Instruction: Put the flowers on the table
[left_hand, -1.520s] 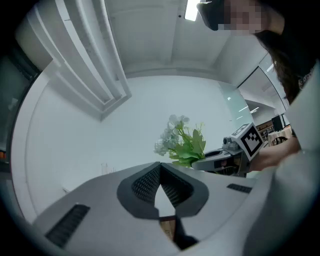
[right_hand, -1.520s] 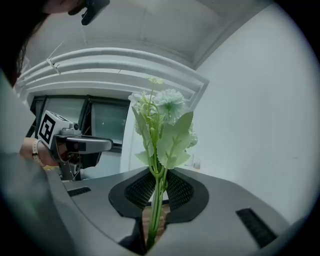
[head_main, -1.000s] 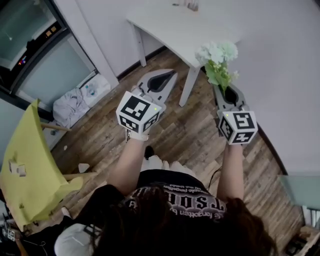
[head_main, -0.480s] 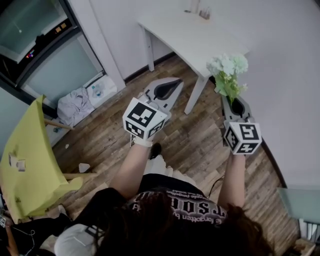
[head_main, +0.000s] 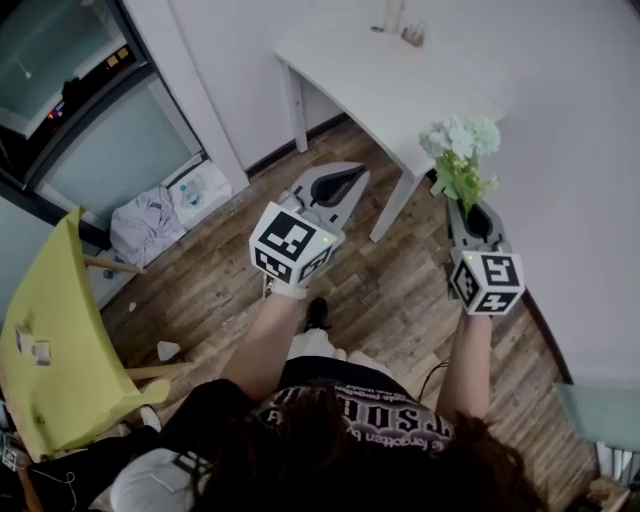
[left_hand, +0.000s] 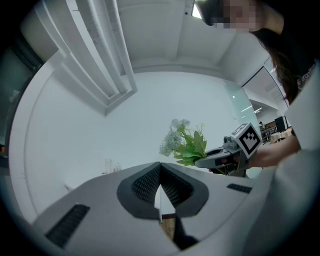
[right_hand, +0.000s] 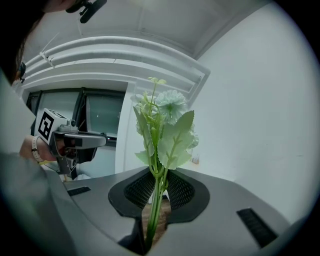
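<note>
Carrying the flowers (head_main: 460, 140) to the table (head_main: 375, 85) looks like the step in hand. The right gripper (head_main: 463, 205) has its jaws clenched on the thin green stems (right_hand: 156, 200) low down. The leaves and pale heads stand upright, well above the pads. The bunch hangs in the air over the wooden floor (head_main: 390, 290), just beside the table's near corner, and does not yet touch the top.

The grip is low and the weight is high, so the bunch will probably sway if swung. A slow, level approach suits it best, with the stems roughly vertical until they are over the tabletop. The near part of the table looks bare, and the small glass things (head_main: 398, 22) stand at its far end. The near part is therefore the safer target, and reaching further gains nothing.

Once over the top, tilt the gripper so the bunch lies down along the surface, and let the heads and stems rest there before the jaws part. Releasing from a height could make the light stems bounce or roll off the edge. The stems are thin, so squeezing harder would only risk crushing them.

The left gripper (head_main: 350, 175) has its jaws together with nothing between them. It hovers over the floor near the table leg (head_main: 392, 205), well apart from the flowers. It is best held clear of the right gripper's path.
</note>
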